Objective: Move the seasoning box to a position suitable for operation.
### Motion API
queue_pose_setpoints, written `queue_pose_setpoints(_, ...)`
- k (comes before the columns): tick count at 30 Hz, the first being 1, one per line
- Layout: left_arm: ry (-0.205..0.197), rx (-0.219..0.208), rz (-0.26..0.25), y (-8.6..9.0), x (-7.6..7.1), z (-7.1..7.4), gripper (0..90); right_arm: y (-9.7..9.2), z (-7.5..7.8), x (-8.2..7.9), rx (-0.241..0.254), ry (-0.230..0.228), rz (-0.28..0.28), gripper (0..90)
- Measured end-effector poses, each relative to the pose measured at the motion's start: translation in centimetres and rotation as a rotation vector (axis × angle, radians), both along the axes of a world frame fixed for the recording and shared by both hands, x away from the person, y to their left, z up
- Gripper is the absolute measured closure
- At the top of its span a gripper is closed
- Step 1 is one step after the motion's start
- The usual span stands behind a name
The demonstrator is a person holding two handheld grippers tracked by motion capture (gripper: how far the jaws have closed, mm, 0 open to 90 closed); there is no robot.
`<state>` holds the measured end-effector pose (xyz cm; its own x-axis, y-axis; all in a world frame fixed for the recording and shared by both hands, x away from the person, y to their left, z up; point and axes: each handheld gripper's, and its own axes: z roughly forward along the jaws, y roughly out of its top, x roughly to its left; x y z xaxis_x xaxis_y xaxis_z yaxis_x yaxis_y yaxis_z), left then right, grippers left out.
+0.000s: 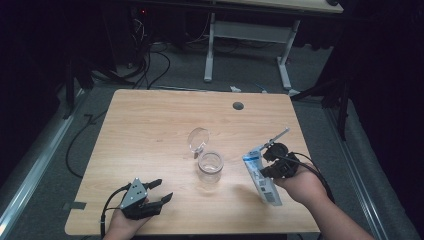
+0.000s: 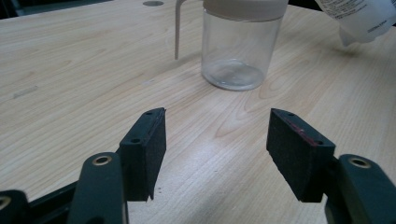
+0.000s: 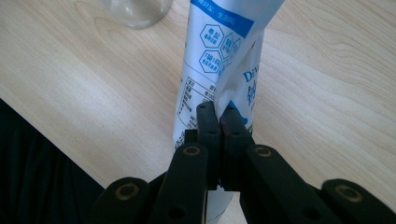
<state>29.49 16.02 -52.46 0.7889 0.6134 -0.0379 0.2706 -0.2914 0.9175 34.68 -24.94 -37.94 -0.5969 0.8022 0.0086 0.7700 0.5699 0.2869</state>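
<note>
Right gripper point(image 1: 270, 156) pinches blue-white pouch point(image 1: 261, 177) at thin fold, right of open glass jar point(image 1: 210, 168) at table point(image 1: 150, 125) centre. Left gripper point(image 1: 159, 190) wide, empty, near-left of jar. Risk: pouch slips from pinch or contents miss jar mouth; unheld jar may tip.

Left hand point(image 1: 125, 220) low at the near left edge, wrapped around the black left tongs point(image 1: 161, 190) with a grey three-cornered plate on top, pointing to the right and slightly far. Jaws spread wide apart, nothing between the pads point(image 2: 148, 149). Right forearm entering from the near right corner, right hand point(image 1: 300, 186) gripping the black right tongs point(image 1: 264, 160), aimed left and far, cable trailing behind. Jaws pressed tightly together, clamped on a white and blue printed plastic pouch point(image 3: 219, 60).
</note>
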Motion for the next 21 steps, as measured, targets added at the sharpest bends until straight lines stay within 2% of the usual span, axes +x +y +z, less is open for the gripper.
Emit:
queue_pose_setpoints(6,-0.009,-0.002,-0.02,-0.6,-0.3,-0.1,38.4,0.0,0.3,-0.2,-0.006,0.01,-0.004,89.6)
queue_pose_setpoints(9,-0.016,-0.024,-0.044,-1.2,-0.6,0.1,38.6,-0.1,0.4,-0.3,-0.014,0.007,0.008,89.6)
queue_pose_setpoints(12,0.002,-0.063,-0.095,-2.9,-0.7,0.6,38.8,-0.2,0.6,-0.5,-0.017,0.006,0.002,89.7)
queue_pose_setpoints(16,0.012,-0.088,-0.123,-4.7,-0.7,1.0,38.7,-0.2,0.8,-0.8,-0.006,0.005,0.003,89.7)
queue_pose_setpoints(18,0.015,-0.103,-0.126,-5.0,-0.7,1.0,38.9,-0.2,0.8,-0.8,-0.005,0.005,0.006,89.7)
queue_pose_setpoints(20,0.022,-0.104,-0.135,-5.7,-0.6,1.1,38.7,-0.1,0.7,-0.8,-0.003,0.005,0.013,89.7)
queue_pose_setpoints(21,0.016,-0.089,-0.14,-6.5,-0.6,1.2,38.7,0.1,0.6,-0.8,-0.003,0.013,0.011,89.6)
